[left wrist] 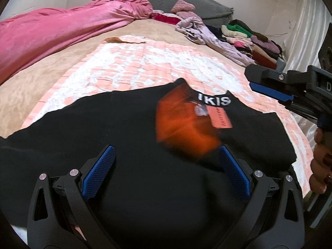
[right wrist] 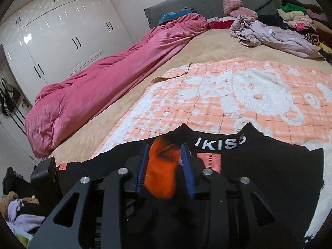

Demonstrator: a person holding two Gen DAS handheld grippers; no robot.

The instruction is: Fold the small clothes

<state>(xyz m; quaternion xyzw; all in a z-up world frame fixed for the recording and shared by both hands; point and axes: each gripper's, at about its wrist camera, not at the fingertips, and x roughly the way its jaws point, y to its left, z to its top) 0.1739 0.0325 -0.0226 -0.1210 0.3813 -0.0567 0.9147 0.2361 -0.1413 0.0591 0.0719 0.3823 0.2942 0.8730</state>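
While the beige bed [right wrist: 207, 47] stretches wide, one peach-and-white checked blanket [right wrist: 238, 95] leaves bare room between one rolled pink duvet [right wrist: 108, 78] on one side and one heap of mixed clothes [right wrist: 290, 27] on the other. One black garment with white collar lettering [left wrist: 124, 128] lies flat on the blanket's near edge, an orange patch [left wrist: 182, 128], blurred, by its collar. Over it the left gripper [left wrist: 166, 170] gapes wide, while the right gripper [right wrist: 166, 170] is narrowed around the orange fabric.
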